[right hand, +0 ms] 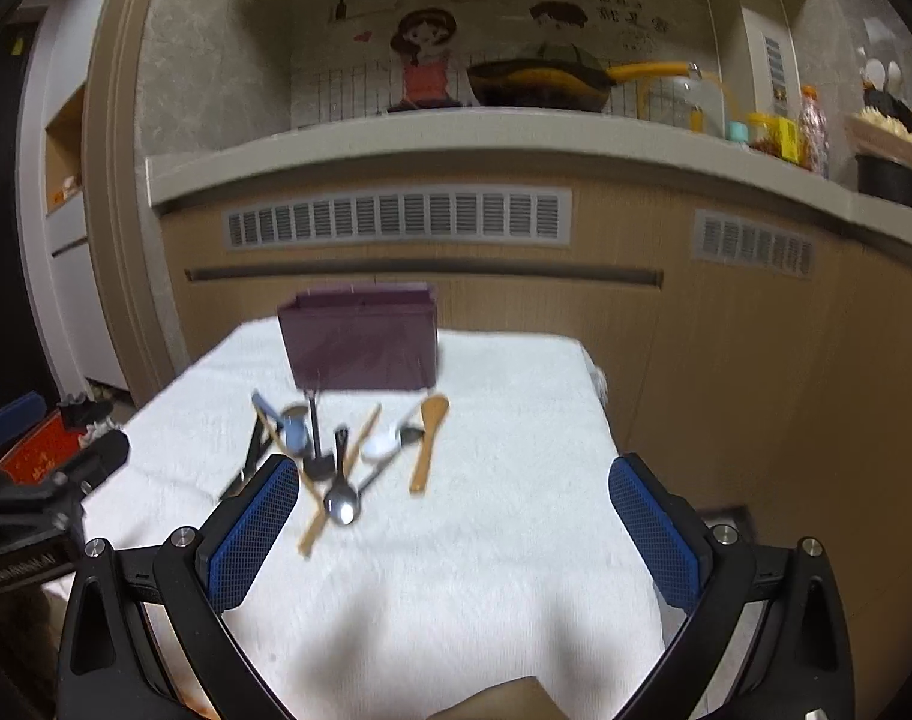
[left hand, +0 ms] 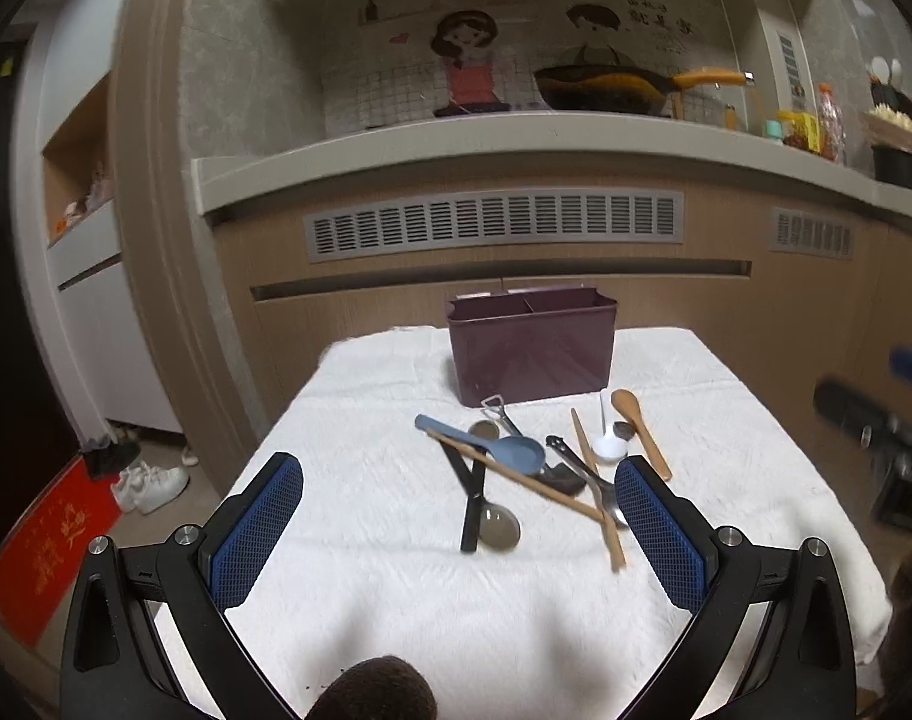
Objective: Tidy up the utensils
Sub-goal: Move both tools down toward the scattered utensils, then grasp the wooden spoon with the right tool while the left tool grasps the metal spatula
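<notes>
A purple two-compartment utensil holder (left hand: 531, 348) stands at the far side of a table under a white fluffy cloth (left hand: 366, 540); it also shows in the right wrist view (right hand: 360, 339). In front of it lies a pile of utensils: a blue spoon (left hand: 492, 444), a wooden spoon (left hand: 639, 429), a white spoon (left hand: 609, 441), wooden chopsticks (left hand: 528, 480), a metal spoon (right hand: 341, 504) and dark utensils. My left gripper (left hand: 459, 531) is open and empty, above the cloth just before the pile. My right gripper (right hand: 453, 534) is open and empty, to the right of the pile.
Behind the table is a wooden cabinet front with vent grilles (left hand: 495, 225) under a countertop holding a pan (left hand: 606, 87) and bottles. Shoes (left hand: 150, 483) and a red mat (left hand: 42, 546) lie on the floor at left. The table's edges lie close on both sides.
</notes>
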`<state>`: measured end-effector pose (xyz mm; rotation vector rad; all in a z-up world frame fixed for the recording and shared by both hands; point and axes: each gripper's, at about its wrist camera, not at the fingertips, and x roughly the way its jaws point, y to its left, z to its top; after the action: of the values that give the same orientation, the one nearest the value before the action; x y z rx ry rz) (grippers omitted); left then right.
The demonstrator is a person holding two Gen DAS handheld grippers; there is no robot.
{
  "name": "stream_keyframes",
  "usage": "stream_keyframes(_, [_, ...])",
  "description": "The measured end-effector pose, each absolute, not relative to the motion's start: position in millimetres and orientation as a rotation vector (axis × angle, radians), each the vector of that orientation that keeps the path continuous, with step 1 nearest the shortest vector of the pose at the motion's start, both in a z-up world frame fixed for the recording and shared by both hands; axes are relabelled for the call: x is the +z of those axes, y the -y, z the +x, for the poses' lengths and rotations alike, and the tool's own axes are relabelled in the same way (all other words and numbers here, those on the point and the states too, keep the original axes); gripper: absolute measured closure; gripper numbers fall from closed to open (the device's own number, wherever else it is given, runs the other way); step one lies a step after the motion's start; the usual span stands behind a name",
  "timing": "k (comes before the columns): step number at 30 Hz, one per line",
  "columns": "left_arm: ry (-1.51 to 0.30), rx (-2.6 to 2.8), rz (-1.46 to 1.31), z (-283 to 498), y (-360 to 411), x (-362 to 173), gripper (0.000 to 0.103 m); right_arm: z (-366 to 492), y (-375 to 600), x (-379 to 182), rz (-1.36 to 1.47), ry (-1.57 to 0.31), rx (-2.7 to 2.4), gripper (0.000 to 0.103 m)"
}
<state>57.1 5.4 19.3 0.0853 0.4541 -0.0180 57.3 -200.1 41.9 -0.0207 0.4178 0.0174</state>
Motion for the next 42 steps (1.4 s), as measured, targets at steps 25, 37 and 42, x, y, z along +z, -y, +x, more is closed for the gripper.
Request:
stream_keyframes(25, [-0.841,-0.164,0.022,315.6,-3.1,-51.1,0.019,255.8,195.8,-43.0,-0.117,-0.804,0.161,0.052])
stream_keyframes(37, [-0.983,-0.11,-0.001,355.3,15.2,-97.0,0.054,267.4,200.3,-51.1,-0.145,-0.794,0.165,0.057])
stream_keyframes(42, [-0.946,-0.127,0.036,357.6,28.2,-98.8,0.076,268.7,201.3,-53.1,-0.137,-0.798,0.153,0.057])
